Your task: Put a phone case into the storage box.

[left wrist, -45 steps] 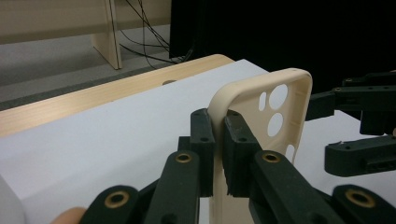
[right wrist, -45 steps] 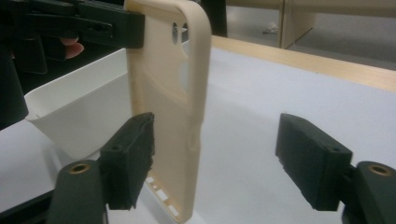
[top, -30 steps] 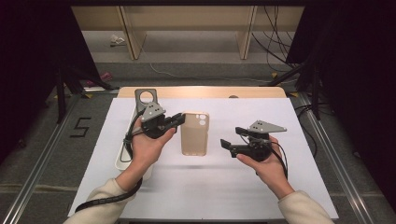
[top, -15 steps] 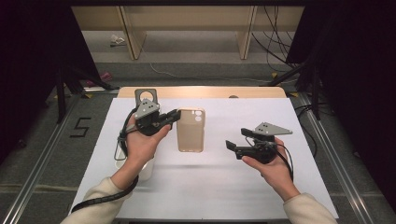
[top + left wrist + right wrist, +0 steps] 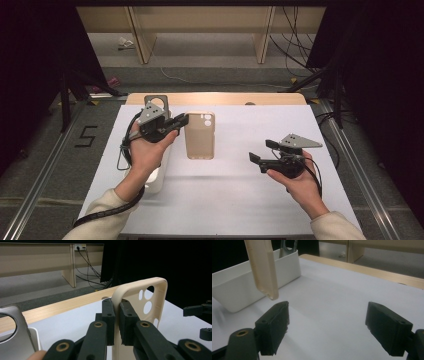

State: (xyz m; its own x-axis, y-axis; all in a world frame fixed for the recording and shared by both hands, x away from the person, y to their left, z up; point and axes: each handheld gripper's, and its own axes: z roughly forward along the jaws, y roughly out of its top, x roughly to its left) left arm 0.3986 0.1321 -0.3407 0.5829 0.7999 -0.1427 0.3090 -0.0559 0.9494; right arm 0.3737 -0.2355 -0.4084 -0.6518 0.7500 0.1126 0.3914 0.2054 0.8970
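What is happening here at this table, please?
A person works with a gripper in each hand. The left gripper is shut on the side edge of a beige phone case and holds it above the white table. The right gripper is open and holds nothing. A white tray stands at the left.

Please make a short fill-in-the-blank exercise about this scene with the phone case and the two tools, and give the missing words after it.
1. The left tool is shut on the edge of a beige phone ____.
2. The jaws of the right tool stand ____, with nothing between them.
3. The phone case is held ____ the white table, not lying on it.
4. A ____ tray stands on the table near the left hand.

Missing words: case; open; above; white
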